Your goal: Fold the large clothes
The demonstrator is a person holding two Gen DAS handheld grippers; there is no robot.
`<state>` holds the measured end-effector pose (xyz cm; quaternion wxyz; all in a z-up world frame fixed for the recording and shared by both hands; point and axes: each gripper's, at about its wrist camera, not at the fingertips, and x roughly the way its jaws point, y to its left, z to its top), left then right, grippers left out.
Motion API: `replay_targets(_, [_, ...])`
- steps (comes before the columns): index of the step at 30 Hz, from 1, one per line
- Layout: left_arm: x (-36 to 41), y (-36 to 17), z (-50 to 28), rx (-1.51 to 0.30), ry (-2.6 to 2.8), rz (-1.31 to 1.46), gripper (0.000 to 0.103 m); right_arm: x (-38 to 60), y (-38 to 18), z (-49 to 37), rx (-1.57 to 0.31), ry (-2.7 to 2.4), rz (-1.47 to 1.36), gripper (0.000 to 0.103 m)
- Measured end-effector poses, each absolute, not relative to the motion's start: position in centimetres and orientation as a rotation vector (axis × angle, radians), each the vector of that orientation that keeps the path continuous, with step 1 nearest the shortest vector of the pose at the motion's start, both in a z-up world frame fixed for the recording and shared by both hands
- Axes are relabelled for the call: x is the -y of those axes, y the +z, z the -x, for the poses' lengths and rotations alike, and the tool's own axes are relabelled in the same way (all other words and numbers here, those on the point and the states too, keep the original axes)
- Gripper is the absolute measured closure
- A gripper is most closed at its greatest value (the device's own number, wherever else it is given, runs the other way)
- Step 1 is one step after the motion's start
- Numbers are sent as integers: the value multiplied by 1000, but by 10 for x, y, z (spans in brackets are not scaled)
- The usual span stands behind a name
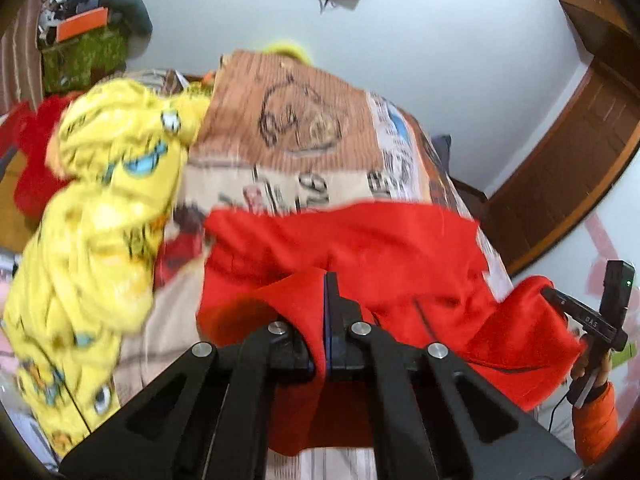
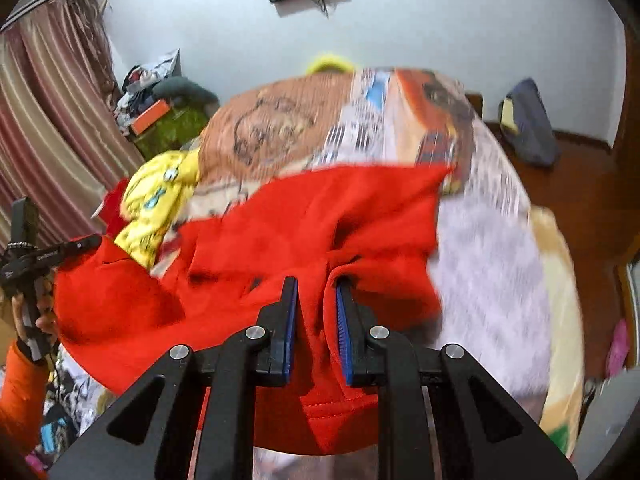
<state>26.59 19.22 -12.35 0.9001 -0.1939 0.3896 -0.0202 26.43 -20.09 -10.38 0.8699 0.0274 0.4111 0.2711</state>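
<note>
1. So, starting on the far left of the left wrist view, a yellow cartoon-print garment [image 1: 96,216] is lying bunched up on the bed, blurry, with a bit of another red item [image 1: 34,160] peeking out behind it.
2. Beside it, the printed bedspread [image 1: 280,128] is covering the bed, brown panel with a sketched face plus newspaper-style patches.
3. Moving to the middle, the red hoodie [image 1: 360,248] is sprawling over the near part of the bed, just right of the yellow garment.
4. The left gripper [image 1: 331,320] is pinching a fold of that hoodie, jaws pressed together with red cloth sandwiched between them.
5. Over on the right edge, the other gripper is showing up, gripped by a hand in an orange sleeve [image 1: 592,420], with hoodie fabric bunching at its tip.
6. In the right wrist view, the right gripper [image 2: 317,320] is clamping a thick hem fold of the red hoodie [image 2: 320,216], its fingers parted only by the bunched cloth between the blue pads [image 2: 343,332].
7. Farther right, the wooden floor [image 2: 580,184] is showing, with a dark bag [image 2: 528,124] sitting against the wall.
</note>
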Motion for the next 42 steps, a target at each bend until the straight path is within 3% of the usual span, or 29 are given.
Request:
replay_targets(9, [-213,-132,-382,-803,74,381,101,173,-99,-374,-836,490,-20,87])
replay_targets(14, [-220,-174,-432,-890,124,367,101,167,-120,-424,-880,445,-56,86])
replay_targets(21, [-232,-215,-453,-1042,139,381,98,189,-105,-436,-823,356,-72,86])
replay_targets(33, [-225,-130,-404,-822,154,290,50,140,-115,-385,-858,497,126,67])
replay_targets(36, [-212,-137,-404,-859,115,245,50,114,-125,-374,-862,543,177,60])
replay_targets(42, [-168,-193,-411,-998,18,173,50,66,-154,-360,-904,609,268,58])
